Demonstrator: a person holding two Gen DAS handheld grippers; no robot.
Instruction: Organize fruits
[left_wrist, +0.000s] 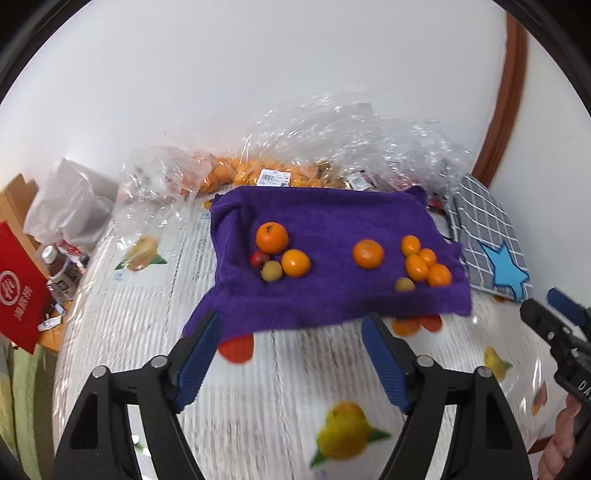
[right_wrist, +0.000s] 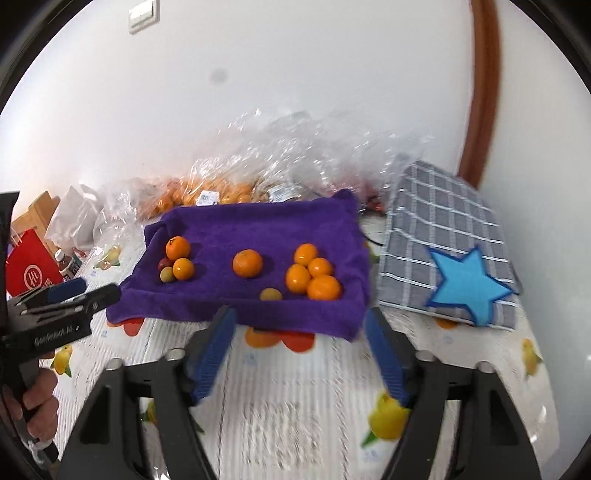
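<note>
We hold both tools back from the purple towel (right_wrist: 258, 229), which lies spread on the desk (right_wrist: 288, 406) with the fruit on it. Our right hand-held gripper (right_wrist: 299, 321) is released, jaws spread wide and empty, and it hangs just short of the towel's near edge. Straight ahead of it and slightly to its right sits the cluster of four oranges (right_wrist: 314, 273), with a small yellowish fruit (right_wrist: 270, 294) nearest its fingertips. A lone orange (right_wrist: 247, 263) lies a little further ahead, toward its left.

Our left hand-held gripper (left_wrist: 291, 328) is likewise released and empty. Ahead of it, a little left of its line, lies the second group (left_wrist: 279, 253): two oranges, a small red fruit and a yellowish one touching each other.

So we judge each pile belongs to the tool on its own side. The round fruits give no long axis to line up with; what matters is reaching forward over the towel edge.
</note>
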